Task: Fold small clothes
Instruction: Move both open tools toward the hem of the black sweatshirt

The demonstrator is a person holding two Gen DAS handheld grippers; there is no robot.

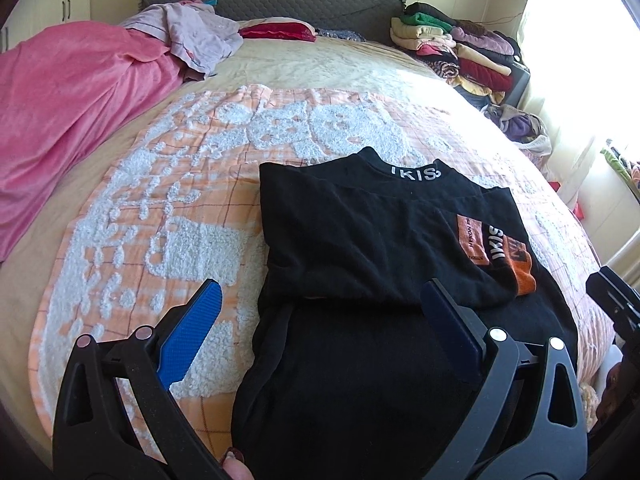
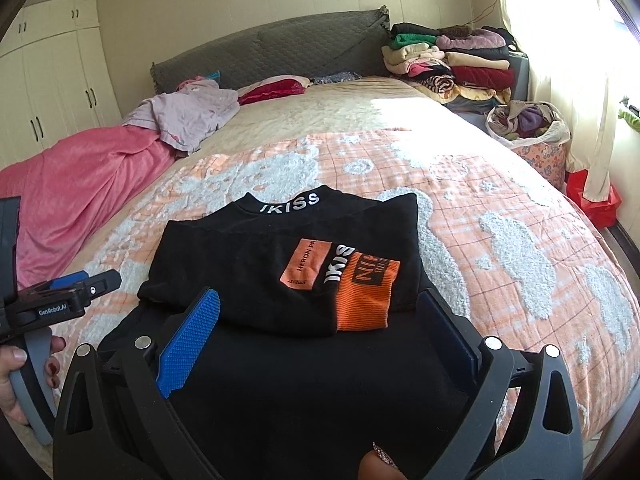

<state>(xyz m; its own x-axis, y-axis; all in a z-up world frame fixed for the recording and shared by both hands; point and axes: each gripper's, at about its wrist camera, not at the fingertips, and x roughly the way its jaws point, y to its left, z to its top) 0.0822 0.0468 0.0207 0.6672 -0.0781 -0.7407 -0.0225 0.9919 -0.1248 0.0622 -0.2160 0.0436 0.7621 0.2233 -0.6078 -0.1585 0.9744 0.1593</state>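
The near end of the black top (image 1: 360, 240) runs out of sight beneath both cameras, so its lower hem cannot be seen. Its sleeves are folded across the body, and one orange cuff (image 2: 366, 300) lies on top with its print partly covered. The left gripper (image 1: 320, 300) has its fingers spread wide above the top's left edge, nothing between the pads. The right gripper (image 2: 320, 308) also stands wide apart over the cloth, not pinching it. A hand (image 2: 24, 380) on the left gripper's handle is cut off by the frame edge.

The top lies on an orange-and-white blanket (image 1: 168, 200) spread over a bed. A pink cover (image 1: 72, 92) is bunched along the left side, folded clothes (image 2: 452, 64) are stacked by the grey headboard (image 2: 272, 52), and white wardrobes (image 2: 52, 80) stand on the left.
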